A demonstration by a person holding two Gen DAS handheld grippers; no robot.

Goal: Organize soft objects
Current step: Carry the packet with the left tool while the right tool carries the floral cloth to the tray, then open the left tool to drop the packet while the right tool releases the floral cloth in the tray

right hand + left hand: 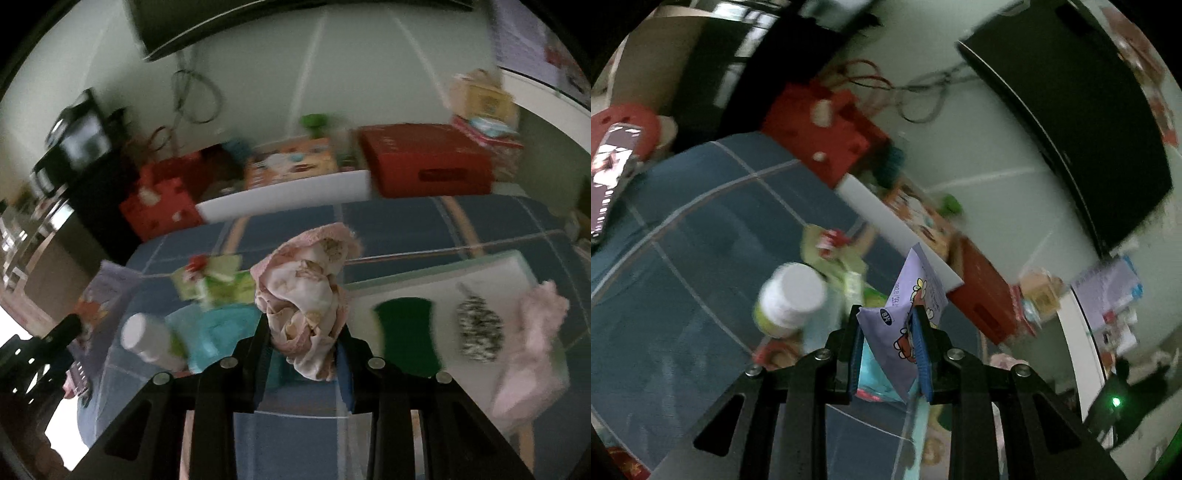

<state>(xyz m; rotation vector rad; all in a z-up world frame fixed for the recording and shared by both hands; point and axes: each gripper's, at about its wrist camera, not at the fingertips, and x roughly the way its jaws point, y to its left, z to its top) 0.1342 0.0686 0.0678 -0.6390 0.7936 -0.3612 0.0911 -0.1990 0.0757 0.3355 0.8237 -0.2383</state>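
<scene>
A purple cartoon-printed soft packet (916, 291) stands up between the blue pads of my left gripper (887, 312), which is shut on it above the blue checked tablecloth (701, 258). My right gripper (304, 324) is shut on a crumpled pink and cream cloth (306, 291), lifted off the table. To its right lies a white tray (443, 271) holding a green sponge (406, 332), a black-and-white speckled piece (478, 328) and a fluffy pink cloth (532, 332). The left gripper with the purple packet (107, 295) shows at the left edge of the right wrist view.
On the cloth lie a white-capped bottle (142, 336), a teal pack (218, 332) and green packets (210, 280). Along the wall stand red boxes (424, 162), a long white box (284, 195) and a printed carton (291, 162). A phone (609, 173) sits far left.
</scene>
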